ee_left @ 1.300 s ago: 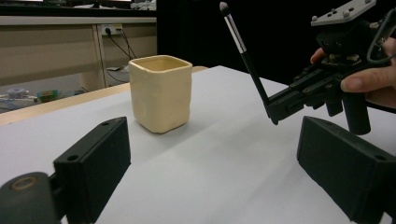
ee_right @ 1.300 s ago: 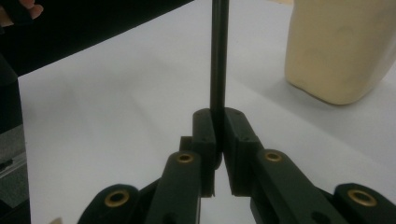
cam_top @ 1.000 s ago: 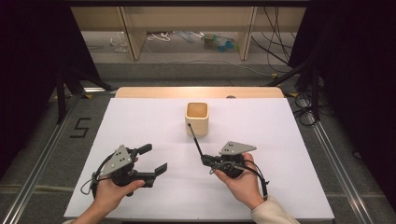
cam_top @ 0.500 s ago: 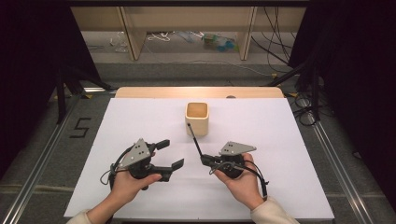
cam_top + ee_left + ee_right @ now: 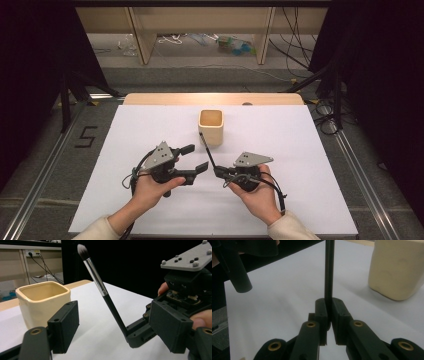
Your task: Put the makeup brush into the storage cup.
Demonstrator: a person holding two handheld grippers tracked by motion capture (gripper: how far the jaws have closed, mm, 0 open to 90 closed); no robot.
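One brush [image 5: 207, 150], one cup [image 5: 211, 127], two tools: right [image 5: 219, 172] gripping brush.

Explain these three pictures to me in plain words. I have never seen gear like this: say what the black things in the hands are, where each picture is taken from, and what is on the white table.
A person holds two hand tools, each with two black jaws. The high view looks down on the white table; the other two come from cameras riding on each tool, looking along its jaws.

The right gripper is shut on the black handle of a makeup brush, whose bristles point up. The left gripper is open, its jaws have just been closing, and nothing is pressed between them; it faces the brush.

A cream square cup stands on the table beyond the brush, apart from both tools.
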